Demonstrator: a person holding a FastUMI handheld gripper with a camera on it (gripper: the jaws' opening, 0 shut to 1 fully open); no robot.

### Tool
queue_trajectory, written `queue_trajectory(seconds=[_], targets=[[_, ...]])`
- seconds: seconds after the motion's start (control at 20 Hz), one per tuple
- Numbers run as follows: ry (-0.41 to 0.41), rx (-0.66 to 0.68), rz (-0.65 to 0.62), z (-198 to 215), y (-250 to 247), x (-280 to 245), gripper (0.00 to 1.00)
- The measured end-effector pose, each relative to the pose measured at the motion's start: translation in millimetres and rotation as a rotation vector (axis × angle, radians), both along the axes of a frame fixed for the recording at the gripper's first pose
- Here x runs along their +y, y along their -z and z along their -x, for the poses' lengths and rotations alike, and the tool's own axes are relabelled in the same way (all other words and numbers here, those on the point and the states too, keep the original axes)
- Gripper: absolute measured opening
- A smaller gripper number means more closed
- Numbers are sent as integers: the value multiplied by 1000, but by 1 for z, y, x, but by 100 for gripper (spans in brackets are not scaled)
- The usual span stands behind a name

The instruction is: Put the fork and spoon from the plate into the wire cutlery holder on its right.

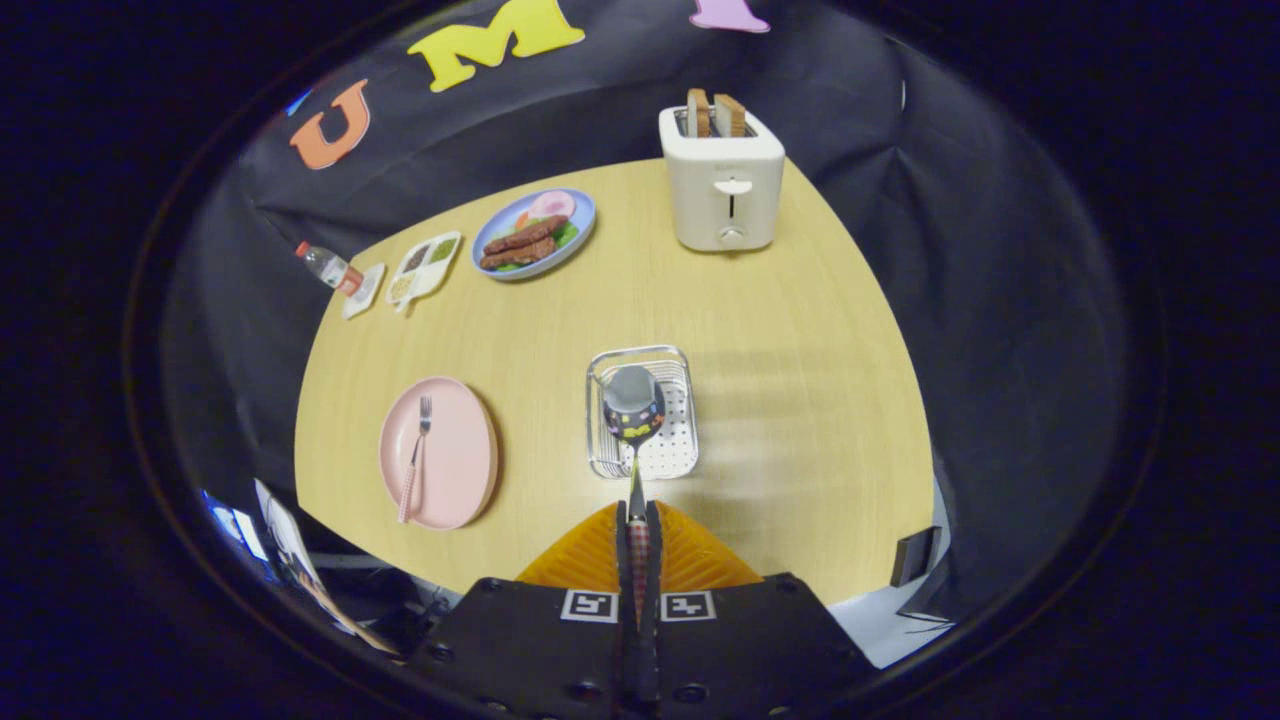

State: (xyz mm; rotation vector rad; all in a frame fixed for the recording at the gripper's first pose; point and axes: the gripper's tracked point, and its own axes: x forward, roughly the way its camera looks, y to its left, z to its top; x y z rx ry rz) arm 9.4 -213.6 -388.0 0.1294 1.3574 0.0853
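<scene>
My gripper (637, 520) is shut on the handle of the spoon (633, 408), both fingers pressing on it. The spoon's metal bowl points ahead and hangs over the wire cutlery holder (676, 440), which sits on the wooden table just beyond the fingers. To the holder's left lies the pink plate (455, 455). A fork (415, 458) with a pink checked handle rests on the plate, tines pointing away from me.
A white toaster (722, 180) with two slices of toast stands at the table's far side. A blue plate of food (534, 235), a small divided tray (424, 265) and a bottle (328, 268) sit at the far left. The table's near edge (800, 585) lies close below the fingers.
</scene>
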Motion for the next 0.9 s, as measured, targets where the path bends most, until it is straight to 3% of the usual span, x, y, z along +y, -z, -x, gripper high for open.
queue_trajectory(seconds=[0.2, 0.4, 0.75, 0.9], targets=[[-24, 96, 22, -19, 13, -10, 1], [-29, 254, -52, -22, 23, 7, 1], [-43, 393, -41, -34, 40, 15, 1], [-61, 393, 5, -39, 41, 13, 1]])
